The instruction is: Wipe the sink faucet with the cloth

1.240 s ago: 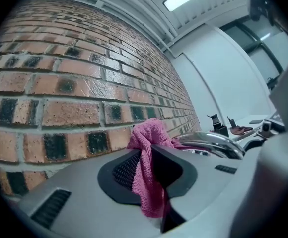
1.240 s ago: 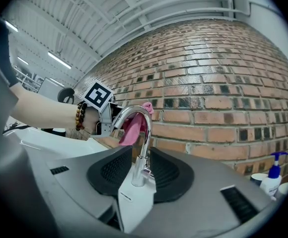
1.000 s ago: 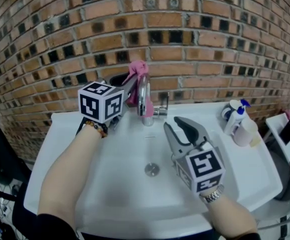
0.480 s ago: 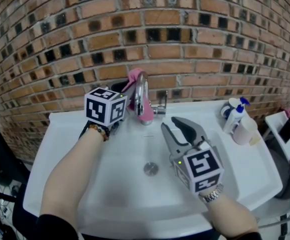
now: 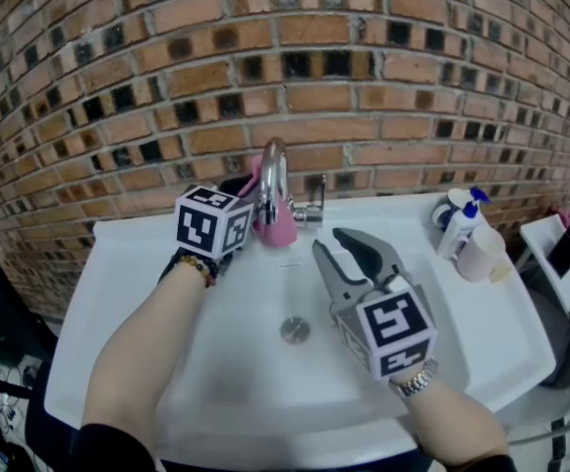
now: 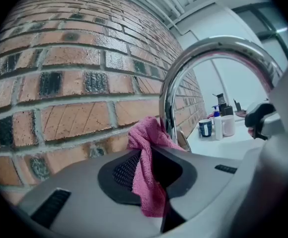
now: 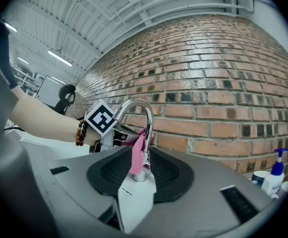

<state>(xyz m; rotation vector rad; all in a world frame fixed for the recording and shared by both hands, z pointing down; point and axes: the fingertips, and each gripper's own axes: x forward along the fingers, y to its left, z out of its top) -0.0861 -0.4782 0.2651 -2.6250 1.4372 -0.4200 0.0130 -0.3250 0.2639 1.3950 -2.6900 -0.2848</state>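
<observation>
**Cloth pinched at the faucet**

Our left gripper clenches the pink cloth in its jaws, against the faucet's lower neck, forearm reaching across the sink. Our right gripper hovers level over the bowl, jaws apart, nothing between them.

The brick wall stands close behind the faucet, leaving only a narrow gap there. The left gripper and its pink cloth crowd the faucet's left side. A handle juts out on the right. The right gripper hangs over the basin near the spout. Bare room lies round the drain. Bottles stand well apart at the right.
</observation>
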